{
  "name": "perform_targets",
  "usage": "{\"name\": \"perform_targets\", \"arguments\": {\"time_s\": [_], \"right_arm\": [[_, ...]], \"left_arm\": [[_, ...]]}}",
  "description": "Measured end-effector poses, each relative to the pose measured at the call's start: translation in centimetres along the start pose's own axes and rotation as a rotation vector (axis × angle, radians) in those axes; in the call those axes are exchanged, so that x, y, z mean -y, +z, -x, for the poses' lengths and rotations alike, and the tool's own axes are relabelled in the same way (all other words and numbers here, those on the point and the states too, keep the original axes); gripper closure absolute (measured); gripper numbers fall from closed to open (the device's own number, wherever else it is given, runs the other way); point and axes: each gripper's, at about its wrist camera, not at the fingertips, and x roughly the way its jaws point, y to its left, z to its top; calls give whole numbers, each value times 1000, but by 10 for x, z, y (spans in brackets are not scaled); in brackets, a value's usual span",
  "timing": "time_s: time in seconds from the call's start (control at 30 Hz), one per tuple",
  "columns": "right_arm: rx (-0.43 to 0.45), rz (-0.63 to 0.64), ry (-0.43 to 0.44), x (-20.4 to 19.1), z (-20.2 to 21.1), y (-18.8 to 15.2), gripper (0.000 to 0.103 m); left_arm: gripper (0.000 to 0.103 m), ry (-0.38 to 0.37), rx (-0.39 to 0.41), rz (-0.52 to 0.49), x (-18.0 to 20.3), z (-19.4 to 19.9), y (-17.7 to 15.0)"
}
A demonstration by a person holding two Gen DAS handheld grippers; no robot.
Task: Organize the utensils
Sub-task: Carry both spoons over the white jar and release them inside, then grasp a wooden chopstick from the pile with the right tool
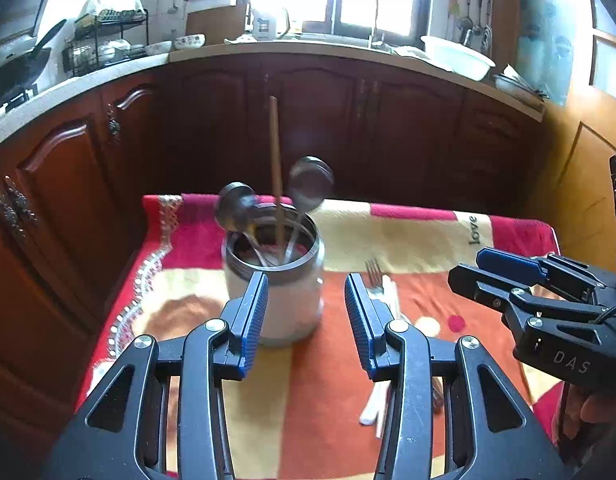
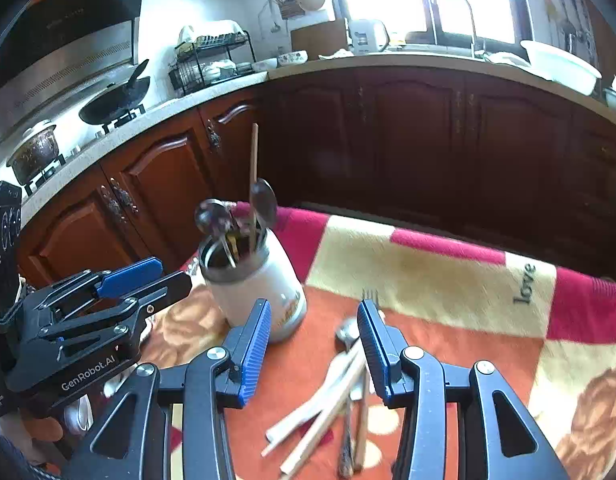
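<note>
A white jar (image 1: 274, 284) with a metal rim stands on the patterned tablecloth (image 1: 412, 236). It holds two metal spoons (image 1: 310, 182) and a wooden chopstick (image 1: 274, 152). My left gripper (image 1: 306, 308) hovers open just in front of the jar, with nothing between its fingers. To the jar's right lies a loose pile: pale chopsticks (image 2: 324, 396), a spoon (image 2: 346, 334) and a fork (image 2: 370, 294). My right gripper (image 2: 314, 336) is open above the near end of that pile, jar (image 2: 260, 292) to its left. Each gripper also shows in the other view: right gripper (image 1: 468, 268), left gripper (image 2: 174, 274).
Dark wooden cabinets (image 1: 68, 168) run close behind and left of the table. The counter carries a wok (image 2: 116, 100), a pot (image 2: 34, 152), a dish rack (image 2: 212, 64) and a white basin (image 1: 456, 56). The table's far edge (image 1: 388, 204) lies just past the jar.
</note>
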Motion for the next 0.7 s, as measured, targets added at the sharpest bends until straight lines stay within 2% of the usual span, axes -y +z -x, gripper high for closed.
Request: {"name": "perform_targets", "arguments": {"time_s": [0.2,0.4,0.57,0.7], "right_arm": [[-36,-50,-17,27,8,-24,60],[-78,-110,16,54,-3,-44,61],[-140,-180,81,71,-38,-49,74],[-200,-262,116,83,-78,-48,76]], "left_arm": [[54,-63,-53,33,11,-7,-14],[54,-113,-133,73,11,-24,-31],[54,-118,-172,75,12,-35,-44],[54,-123,-207,75,11,-45,-52]]}}
